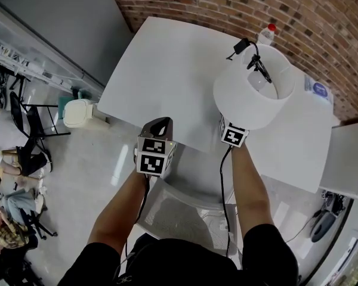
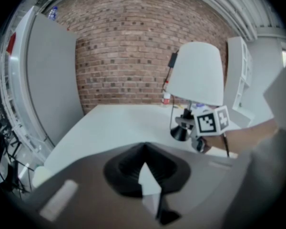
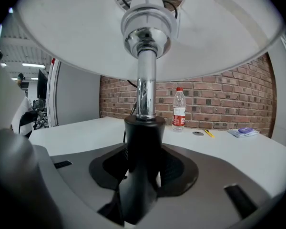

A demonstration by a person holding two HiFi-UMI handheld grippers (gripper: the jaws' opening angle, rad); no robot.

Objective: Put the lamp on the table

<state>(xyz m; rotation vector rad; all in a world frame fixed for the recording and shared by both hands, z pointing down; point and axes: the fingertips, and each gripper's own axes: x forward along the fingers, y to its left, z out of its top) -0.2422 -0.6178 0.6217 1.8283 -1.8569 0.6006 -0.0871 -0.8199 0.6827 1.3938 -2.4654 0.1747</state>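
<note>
The lamp has a white shade [image 1: 253, 94], a chrome stem [image 3: 146, 87] and a black base [image 3: 140, 147]. It stands upright over the near right part of the white table [image 1: 167, 70]. My right gripper [image 3: 142, 175] is shut on the black base, with its marker cube [image 1: 234, 136] just below the shade. The lamp's cord and plug [image 1: 250, 55] lie coiled on top of the shade. From the left gripper view, the lamp [image 2: 196, 73] is at the right, low over the table; whether it touches the top I cannot tell. My left gripper [image 1: 159, 126] hovers at the table's near edge, shut and empty.
A water bottle [image 1: 265, 33] stands at the table's far edge by the brick wall, with a yellow pen [image 3: 208, 133] and a blue packet [image 1: 317, 89] near it. A white cabinet [image 1: 346, 159] is to the right. A chair [image 1: 179, 213] sits below me and a bin [image 1: 79, 113] stands on the floor at left.
</note>
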